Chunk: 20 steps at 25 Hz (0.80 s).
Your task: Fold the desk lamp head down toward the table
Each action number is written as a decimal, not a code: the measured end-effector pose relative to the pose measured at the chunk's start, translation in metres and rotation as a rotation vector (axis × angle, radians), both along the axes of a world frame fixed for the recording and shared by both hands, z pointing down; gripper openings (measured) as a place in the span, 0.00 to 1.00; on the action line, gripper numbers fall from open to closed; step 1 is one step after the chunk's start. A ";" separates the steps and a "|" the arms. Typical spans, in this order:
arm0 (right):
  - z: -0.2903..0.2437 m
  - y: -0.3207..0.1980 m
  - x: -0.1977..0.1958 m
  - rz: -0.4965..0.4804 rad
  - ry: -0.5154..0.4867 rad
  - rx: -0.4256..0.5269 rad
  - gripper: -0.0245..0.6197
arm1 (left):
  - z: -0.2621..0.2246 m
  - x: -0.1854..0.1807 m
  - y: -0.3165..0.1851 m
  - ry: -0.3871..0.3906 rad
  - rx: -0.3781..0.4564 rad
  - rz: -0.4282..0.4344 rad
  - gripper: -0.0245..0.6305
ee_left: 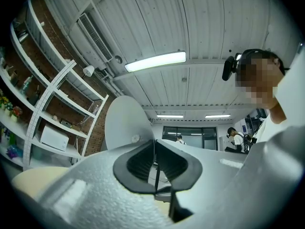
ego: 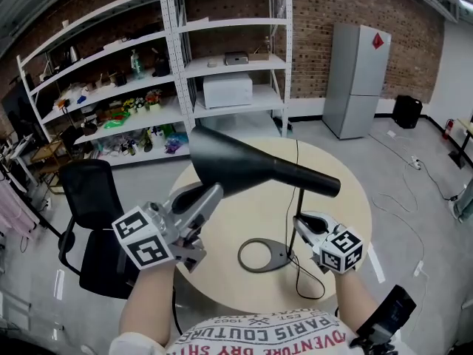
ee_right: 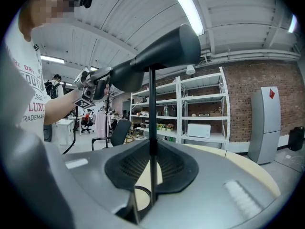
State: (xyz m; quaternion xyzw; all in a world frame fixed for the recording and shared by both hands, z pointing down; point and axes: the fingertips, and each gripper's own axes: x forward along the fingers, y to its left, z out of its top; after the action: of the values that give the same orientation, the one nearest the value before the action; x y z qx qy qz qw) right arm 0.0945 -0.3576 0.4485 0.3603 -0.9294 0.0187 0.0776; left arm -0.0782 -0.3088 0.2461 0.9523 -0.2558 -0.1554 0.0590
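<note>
A black desk lamp stands on the round beige table (ego: 344, 217), its ring base (ego: 280, 256) near the front. Its cone-shaped lamp head (ego: 251, 165) lies roughly level atop a thin pole (ego: 299, 198), wide mouth to the left. My left gripper (ego: 207, 198) sits at the mouth's lower rim, jaws shut on the edge of the lamp head (ee_left: 125, 123). My right gripper (ego: 299, 224) is shut on the pole (ee_right: 152, 109) low down. In the right gripper view the lamp head (ee_right: 157, 56) looms overhead with the left gripper (ee_right: 97, 82) at its far end.
The lamp's black cable (ego: 299, 276) loops over the table's front right. A black office chair (ego: 92, 198) stands left of the table. White shelves (ego: 222, 58) and a grey cabinet (ego: 358, 80) line the brick wall behind.
</note>
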 end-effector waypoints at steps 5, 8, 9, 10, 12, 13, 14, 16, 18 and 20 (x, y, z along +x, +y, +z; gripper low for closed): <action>-0.001 0.003 -0.003 -0.002 -0.003 0.001 0.11 | 0.010 -0.004 0.002 0.035 -0.022 0.020 0.07; -0.005 0.003 -0.003 0.001 -0.007 0.001 0.11 | 0.014 -0.006 0.001 0.052 -0.043 0.030 0.07; -0.006 0.003 -0.002 0.001 -0.008 0.001 0.11 | 0.016 -0.006 0.001 0.057 -0.051 0.033 0.07; -0.006 0.003 -0.001 0.001 -0.008 0.001 0.11 | 0.019 -0.005 0.002 0.064 -0.059 0.037 0.07; -0.002 0.005 -0.001 -0.001 -0.009 0.002 0.11 | 0.027 -0.004 0.004 0.078 -0.073 0.046 0.07; -0.001 0.006 -0.001 -0.001 -0.010 0.002 0.11 | 0.032 -0.004 0.004 0.086 -0.078 0.052 0.07; 0.000 0.006 -0.001 -0.002 -0.009 0.003 0.11 | 0.035 -0.005 0.005 0.093 -0.083 0.057 0.07; -0.001 0.005 -0.001 -0.001 -0.009 0.002 0.11 | 0.038 -0.005 0.004 0.102 -0.097 0.064 0.07; -0.001 0.005 -0.001 0.001 -0.012 0.001 0.11 | 0.043 -0.004 0.003 0.104 -0.111 0.065 0.07; 0.001 0.005 0.000 0.003 -0.014 0.002 0.11 | 0.048 -0.003 0.004 0.107 -0.117 0.066 0.07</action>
State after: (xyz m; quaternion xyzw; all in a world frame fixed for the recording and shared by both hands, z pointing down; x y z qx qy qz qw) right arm 0.0948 -0.3529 0.4498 0.3614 -0.9295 0.0204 0.0709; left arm -0.0811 -0.3053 0.2942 0.9455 -0.2295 -0.1886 0.1333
